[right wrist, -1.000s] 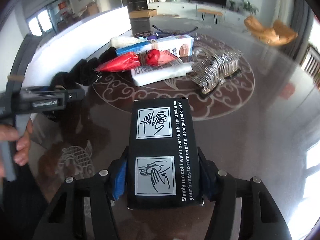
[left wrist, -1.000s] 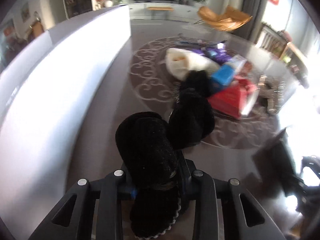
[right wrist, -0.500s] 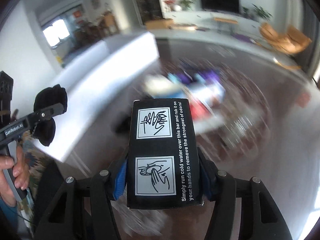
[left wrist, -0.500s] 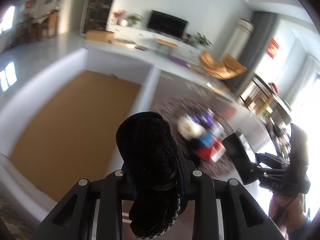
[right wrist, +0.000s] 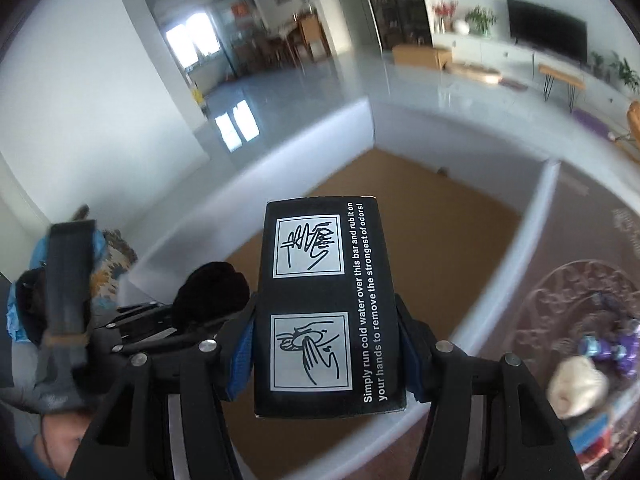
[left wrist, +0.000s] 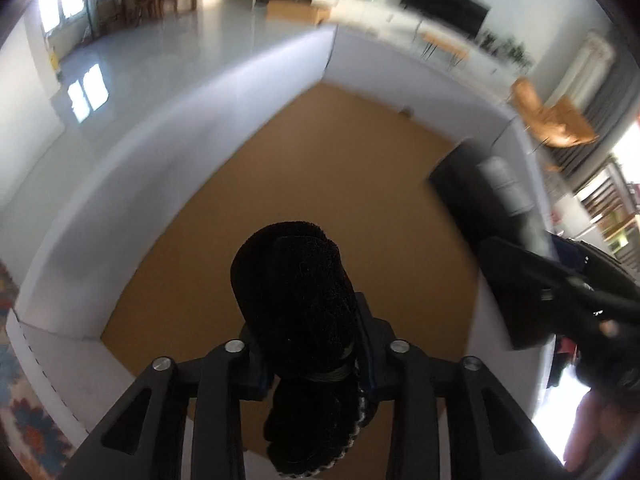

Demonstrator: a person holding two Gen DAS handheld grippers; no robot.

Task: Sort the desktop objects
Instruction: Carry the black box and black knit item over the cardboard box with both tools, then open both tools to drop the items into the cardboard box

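My left gripper [left wrist: 312,320] has a black fleecy cloth [left wrist: 292,280] between its fingers, and its jaws are opening, the pads still against the fabric. It hangs over the brown floor of a big white-walled carton [left wrist: 200,128]. My right gripper [right wrist: 326,320] is shut on a black box [right wrist: 320,248] printed with white hand-washing pictures, also above the carton [right wrist: 536,216]. In the right wrist view the left gripper [right wrist: 192,320] and the cloth [right wrist: 212,296] sit just to the left. In the left wrist view the black box [left wrist: 472,196] shows blurred at the right.
A dark glossy table [right wrist: 580,240] with a swirl pattern lies right of the carton. On it are a cream bundle [right wrist: 576,384] and purple items [right wrist: 616,352]. A patterned rug [left wrist: 24,412] lies left of the carton. A person's hand [right wrist: 60,440] holds the left gripper.
Both grippers have swung left from the table to over the carton, each carrying its object. The left fingers stand slightly wider apart than before.
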